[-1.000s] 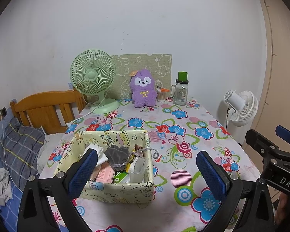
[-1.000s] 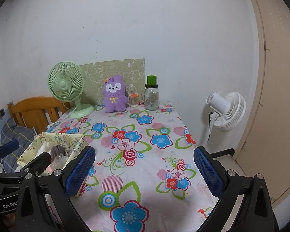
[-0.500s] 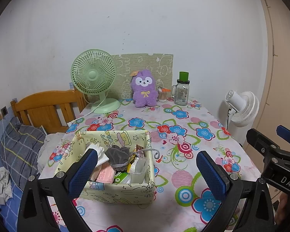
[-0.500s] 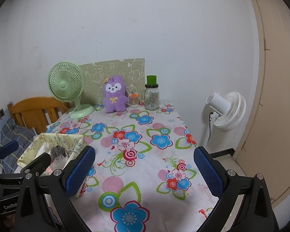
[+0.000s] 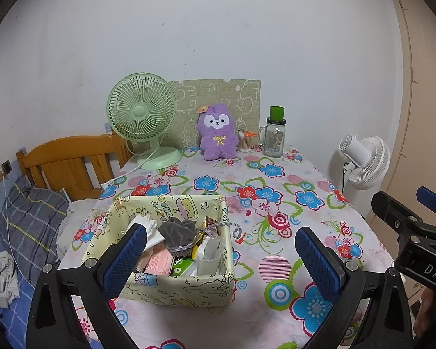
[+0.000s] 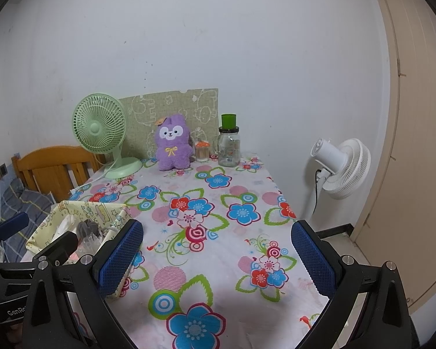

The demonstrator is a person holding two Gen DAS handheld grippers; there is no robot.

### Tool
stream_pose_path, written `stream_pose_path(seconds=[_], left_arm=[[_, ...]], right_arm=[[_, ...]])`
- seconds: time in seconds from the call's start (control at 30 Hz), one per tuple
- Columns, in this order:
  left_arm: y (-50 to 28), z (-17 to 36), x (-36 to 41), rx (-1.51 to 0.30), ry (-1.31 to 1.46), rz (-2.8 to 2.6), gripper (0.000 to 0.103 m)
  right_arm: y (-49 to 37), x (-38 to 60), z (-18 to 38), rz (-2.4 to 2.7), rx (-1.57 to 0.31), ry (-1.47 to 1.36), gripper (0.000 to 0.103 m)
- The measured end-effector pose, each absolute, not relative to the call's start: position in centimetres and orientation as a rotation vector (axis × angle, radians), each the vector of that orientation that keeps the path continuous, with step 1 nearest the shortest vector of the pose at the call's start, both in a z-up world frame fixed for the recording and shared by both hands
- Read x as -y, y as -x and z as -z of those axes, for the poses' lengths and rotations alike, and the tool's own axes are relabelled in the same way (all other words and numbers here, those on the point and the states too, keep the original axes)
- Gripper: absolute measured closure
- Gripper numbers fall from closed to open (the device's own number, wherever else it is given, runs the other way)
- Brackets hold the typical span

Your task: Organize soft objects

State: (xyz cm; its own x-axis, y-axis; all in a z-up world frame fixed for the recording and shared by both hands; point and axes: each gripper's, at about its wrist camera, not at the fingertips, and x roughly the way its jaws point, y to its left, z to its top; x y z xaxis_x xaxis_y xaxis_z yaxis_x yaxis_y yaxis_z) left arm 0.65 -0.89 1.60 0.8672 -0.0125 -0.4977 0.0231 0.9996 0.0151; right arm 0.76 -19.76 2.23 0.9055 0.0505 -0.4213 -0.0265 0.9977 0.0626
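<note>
Almost nothing shifts over the last second: both the left gripper [image 5: 219, 254] and right gripper [image 6: 216, 254] hover wide open and empty; the grey pouch [image 5: 178, 232] lies in the box [image 5: 189, 292] at the desk's [image 5: 276, 299] 7 o'clock, the purple plush [image 5: 217, 132] upright at 12 o'clock; progress unclear.

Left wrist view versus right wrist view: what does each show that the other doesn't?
Only the left wrist view looks down into the storage box, showing a grey pouch, and it catches crumpled cloth on the bed. Only the right wrist view shows bare floor beside the table. Both share the purple plush toy, green fan, glass jar and white fan.
</note>
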Motion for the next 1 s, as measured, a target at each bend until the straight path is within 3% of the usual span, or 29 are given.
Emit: stream_pose_path(seconds=[1.0], left_arm=[[-0.85, -1.46, 0.86, -0.521, -0.022, 0.018, 0.000]], right_arm=[[-1.01, 19.58, -2.05, -0.048, -0.443, -0.060, 0.000]])
